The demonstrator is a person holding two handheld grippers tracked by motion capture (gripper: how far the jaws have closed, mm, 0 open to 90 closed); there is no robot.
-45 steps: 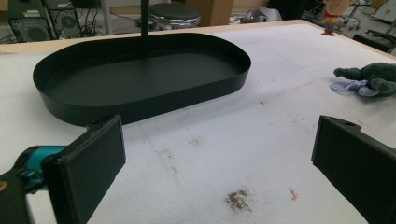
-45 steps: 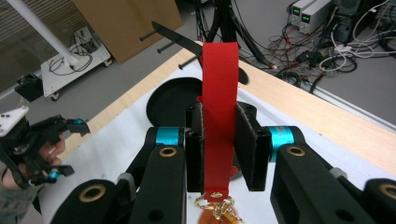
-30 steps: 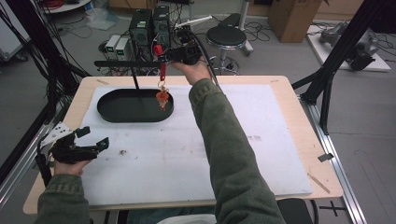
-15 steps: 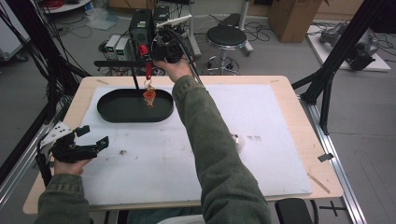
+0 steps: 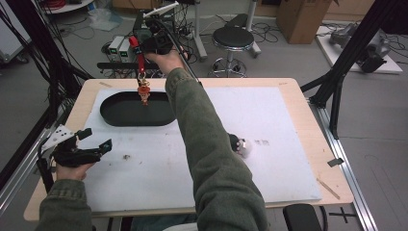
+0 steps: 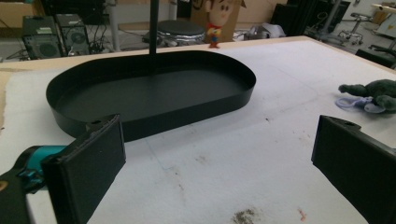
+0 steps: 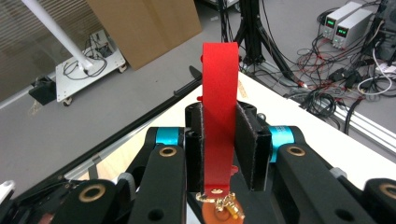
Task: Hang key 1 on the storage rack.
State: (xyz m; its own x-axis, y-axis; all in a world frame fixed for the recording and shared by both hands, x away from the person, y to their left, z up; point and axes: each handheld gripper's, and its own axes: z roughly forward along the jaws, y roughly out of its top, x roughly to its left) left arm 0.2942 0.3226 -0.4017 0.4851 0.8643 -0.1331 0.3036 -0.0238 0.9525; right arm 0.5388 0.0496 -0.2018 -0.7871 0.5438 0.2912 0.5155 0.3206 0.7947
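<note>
Pinching the red strap (image 7: 218, 126) in my right gripper (image 7: 219, 140), its figure charm (image 5: 144, 91) dangles over the black tray (image 5: 115, 115); my left gripper (image 5: 98, 145) rests with jaws wide apart, holding nothing

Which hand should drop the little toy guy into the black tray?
The right gripper. It is shut on the red strap, and the toy figure dangles from it right above the black tray. The left gripper sits open and empty, near the table's left edge.
</note>
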